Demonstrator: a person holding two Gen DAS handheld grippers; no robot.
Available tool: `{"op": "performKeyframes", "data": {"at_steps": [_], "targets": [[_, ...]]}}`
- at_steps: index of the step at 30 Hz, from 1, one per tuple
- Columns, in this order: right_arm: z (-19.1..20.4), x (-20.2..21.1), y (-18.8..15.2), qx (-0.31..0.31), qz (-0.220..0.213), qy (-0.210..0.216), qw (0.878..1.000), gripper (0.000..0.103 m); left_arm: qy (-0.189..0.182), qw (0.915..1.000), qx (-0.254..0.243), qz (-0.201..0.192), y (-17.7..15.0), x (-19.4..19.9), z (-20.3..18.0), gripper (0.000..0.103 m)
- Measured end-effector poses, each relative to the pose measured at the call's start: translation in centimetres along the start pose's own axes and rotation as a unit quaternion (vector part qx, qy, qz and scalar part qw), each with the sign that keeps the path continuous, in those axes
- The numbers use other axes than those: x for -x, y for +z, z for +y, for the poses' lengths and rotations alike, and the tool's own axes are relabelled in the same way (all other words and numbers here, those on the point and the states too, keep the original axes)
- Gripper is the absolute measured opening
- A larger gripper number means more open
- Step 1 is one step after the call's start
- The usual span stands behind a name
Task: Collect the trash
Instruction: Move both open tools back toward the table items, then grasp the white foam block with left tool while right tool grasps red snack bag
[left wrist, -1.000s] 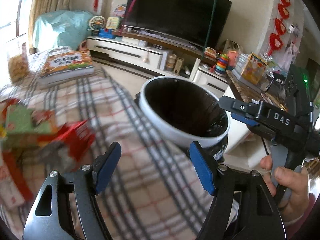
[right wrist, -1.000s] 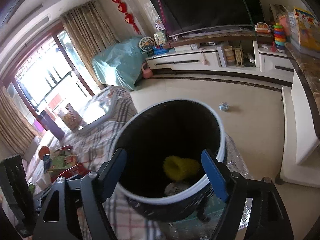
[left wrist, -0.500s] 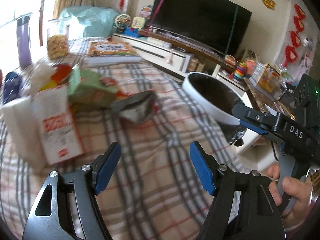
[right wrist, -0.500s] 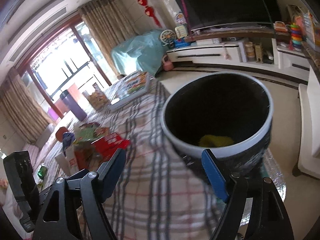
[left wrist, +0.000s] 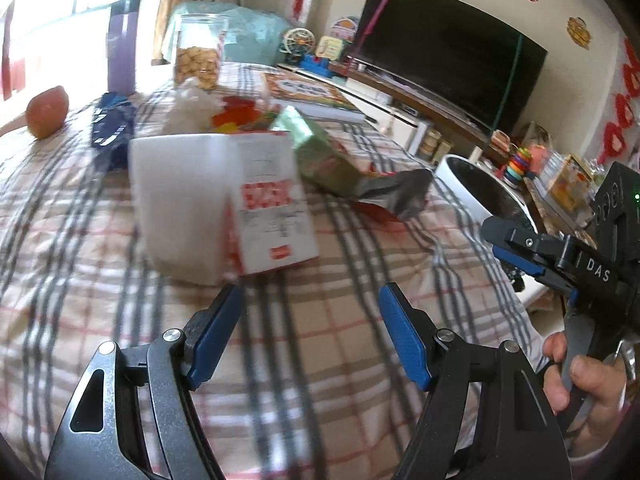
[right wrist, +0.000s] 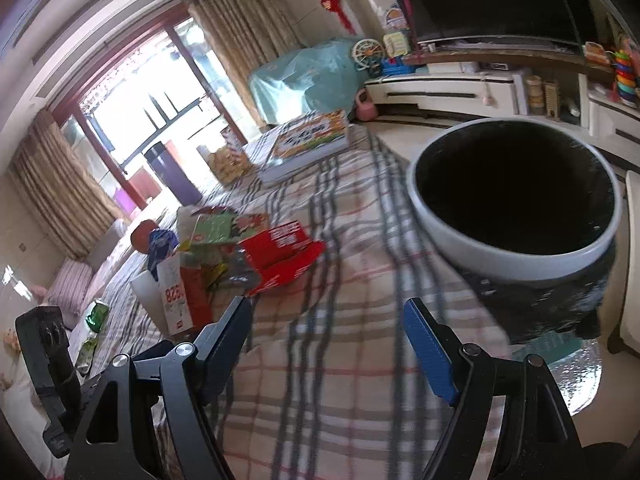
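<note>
A pile of trash lies on the checked tablecloth [left wrist: 320,340]: a white carton with red print [left wrist: 224,200], a green packet [left wrist: 320,152] and a crumpled foil wrapper [left wrist: 400,194]. In the right wrist view the same pile shows a red box [right wrist: 280,256], green packets [right wrist: 224,228] and the white carton [right wrist: 176,300]. My left gripper [left wrist: 310,332] is open and empty, just short of the white carton. My right gripper [right wrist: 328,340] is open and empty above the cloth. The black bin with a pale rim [right wrist: 500,264] stands at the table's edge to its right, also visible as the bin [left wrist: 456,178].
Further back on the table are a colourful book [left wrist: 308,92], a jar of snacks [left wrist: 198,56], a purple bottle [left wrist: 122,48], an orange fruit [left wrist: 48,110] and a blue wrapper [left wrist: 112,124]. A television [left wrist: 448,52] and a low cabinet stand beyond. A hand [left wrist: 576,376] holds the right gripper.
Both views have swung away from the bin toward the trash pile. The bin has slid to the right in each, and the white carton now looms close ahead of the left gripper. Both jaws stay open.
</note>
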State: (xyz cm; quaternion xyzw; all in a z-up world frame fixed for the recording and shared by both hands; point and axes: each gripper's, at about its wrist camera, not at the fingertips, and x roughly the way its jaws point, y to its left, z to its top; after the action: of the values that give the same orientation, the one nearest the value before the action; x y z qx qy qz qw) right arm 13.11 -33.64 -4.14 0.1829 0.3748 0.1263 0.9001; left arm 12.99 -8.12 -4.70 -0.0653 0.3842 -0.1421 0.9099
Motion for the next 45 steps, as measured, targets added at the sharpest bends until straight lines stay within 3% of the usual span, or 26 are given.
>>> {"op": "performKeyframes", "data": {"at_steps": [13, 18, 20, 23, 25, 26, 30, 45], "targets": [[2.6, -3.7, 0.4, 0.018, 0.011, 0.002, 1.0, 0.079, 0.058, 0.9974, 0.04, -0.014, 1.4, 0.6, 5.6, 0.075], [2.8, -5.3, 0.9, 0.018, 0.017, -0.002, 1.0, 0.077, 0.057, 0.9969, 0.054, -0.005, 2.4, -0.7, 7.0, 0.075], [2.9, -6.3, 1.2, 0.019, 0.021, -0.007, 1.0, 0.069, 0.052, 0.9972, 0.053, -0.006, 2.7, -1.1, 7.0, 0.075], [2.9, -7.4, 1.4, 0.02, 0.03, -0.015, 0.999, 0.043, 0.048, 0.9979, 0.043, -0.01, 2.8, -1.2, 6.6, 0.071], [2.9, -7.8, 1.4, 0.021, 0.033, -0.018, 0.999, 0.024, 0.04, 0.9987, 0.029, -0.013, 2.8, -1.1, 6.1, 0.048], [2.9, -7.9, 1.5, 0.023, 0.035, -0.018, 0.999, 0.015, 0.039, 0.9989, 0.024, -0.012, 2.7, -1.1, 5.8, 0.048], [3.0, -7.2, 1.2, 0.031, 0.027, -0.018, 0.999, 0.008, 0.034, 0.9991, 0.019, -0.02, 2.5, -0.5, 5.5, 0.047], [0.8, -1.8, 0.9, 0.016, -0.01, -0.023, 1.0, 0.005, -0.026, 0.9989, -0.029, -0.026, 2.2, 0.7, -0.2, 0.047]]}}
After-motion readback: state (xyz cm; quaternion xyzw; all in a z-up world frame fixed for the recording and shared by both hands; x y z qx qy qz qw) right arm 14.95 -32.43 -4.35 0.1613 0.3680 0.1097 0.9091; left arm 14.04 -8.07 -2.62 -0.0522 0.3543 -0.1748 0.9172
